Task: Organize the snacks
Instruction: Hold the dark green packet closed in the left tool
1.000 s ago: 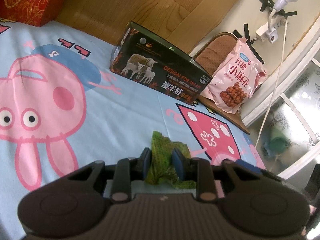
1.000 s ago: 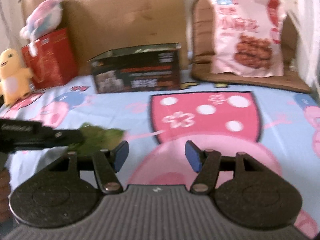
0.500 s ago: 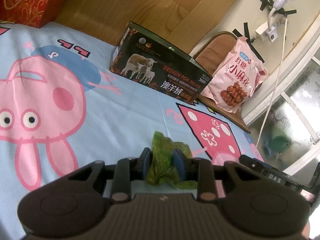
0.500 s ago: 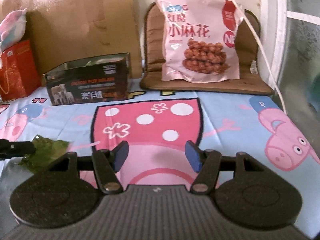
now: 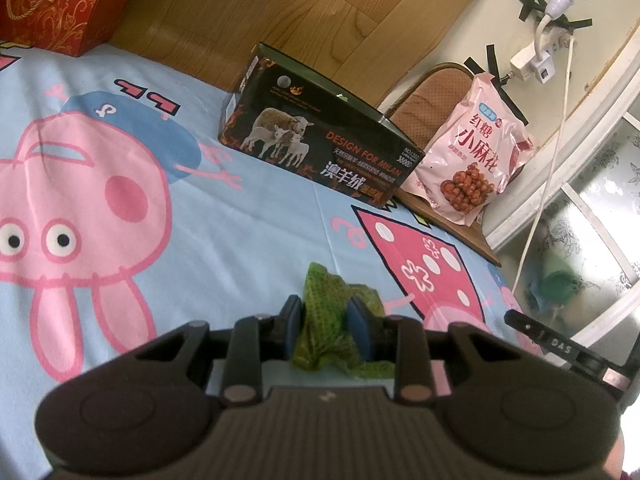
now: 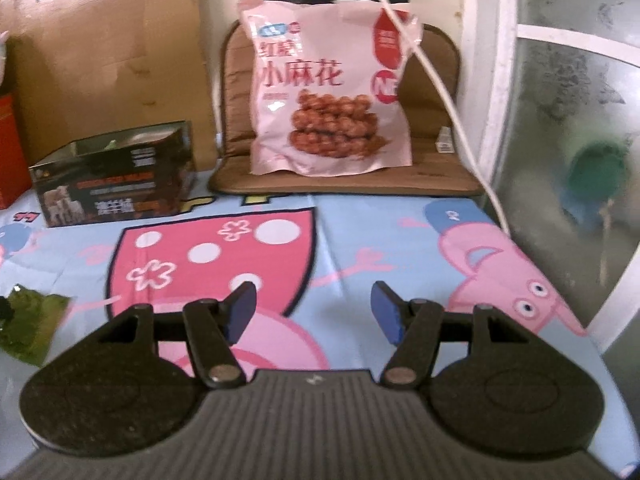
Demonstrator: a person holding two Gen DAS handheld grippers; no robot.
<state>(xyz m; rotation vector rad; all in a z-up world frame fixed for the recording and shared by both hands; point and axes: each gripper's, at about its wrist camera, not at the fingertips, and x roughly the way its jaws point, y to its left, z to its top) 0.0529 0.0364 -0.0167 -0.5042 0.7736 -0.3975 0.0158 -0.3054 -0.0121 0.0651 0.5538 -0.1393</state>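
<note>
While your left gripper (image 5: pixel 323 330) keeps its blue pads pinched on the green packet (image 5: pixel 328 332), just as it did a second ago and in the same spot low over the sheet (image 5: pixel 248 240), your right gripper (image 6: pixel 313 312) has been the one on the move. A second ago its view was blurred and had the packet and the left tool close in at the lower left; now it has swung to the right, so the packet (image 6: pixel 30 326) shows only at the left edge and the pink bag (image 6: pixel 328 92) sits almost dead ahead, propped upright on the brown cushion (image 6: pixel 436 80) against the wall. Its jaws stand spread with nothing between them, only the pink cartoon print beneath. The black box (image 5: pixel 320 148) lies open-topped on the sheet, left of the cushion and just beside it. For the task, this reads as a split of work: you have one snack secured on the left, and the right looks lined up to go for the pink bag, which is still well apart from its pads. That bag is wide and soft, so you will probably want an edge or a corner. Mind the white cord (image 6: pixel 444 92) hanging across the bag's right side.
</note>
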